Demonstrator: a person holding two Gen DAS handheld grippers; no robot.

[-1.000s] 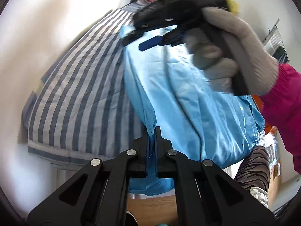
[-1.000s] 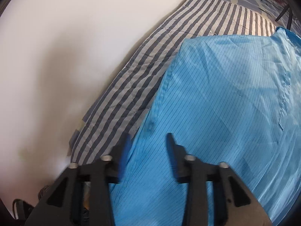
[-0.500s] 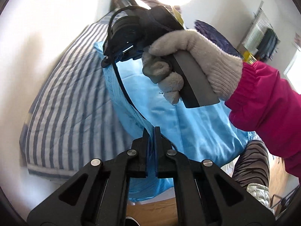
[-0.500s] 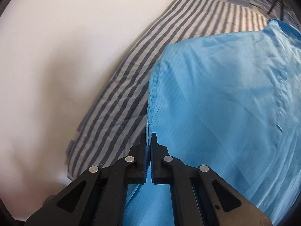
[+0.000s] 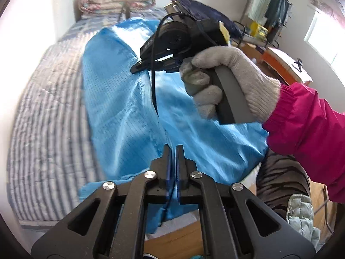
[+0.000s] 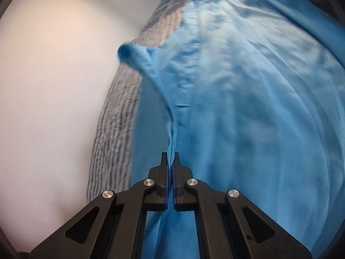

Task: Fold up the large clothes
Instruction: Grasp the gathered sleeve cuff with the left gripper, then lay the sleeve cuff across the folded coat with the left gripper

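Note:
A large shiny blue garment (image 5: 120,99) lies on a bed with a grey-and-white striped cover (image 5: 45,108). My left gripper (image 5: 173,149) is shut on the garment's near edge, with a fold of blue cloth running up from its tips. In the left wrist view my right gripper (image 5: 134,69), held by a gloved hand (image 5: 226,75) in a pink sleeve, pinches the same edge farther up the bed. In the right wrist view my right gripper (image 6: 170,155) is shut on a raised ridge of the blue garment (image 6: 248,108), which is lifted off the striped cover (image 6: 116,129).
A white wall (image 5: 28,26) runs along the bed's left side. Patterned bedding (image 5: 107,0) is piled at the head. A wooden bed frame (image 5: 172,239) shows below the garment. A desk with clutter (image 5: 278,56) stands at right, and a striped trouser leg (image 5: 280,181) is near my left gripper.
The right gripper closed on the garment's left edge and pulled it up and across to the right. The left gripper kept its grip and swung the same way, and the fold now stands raised.

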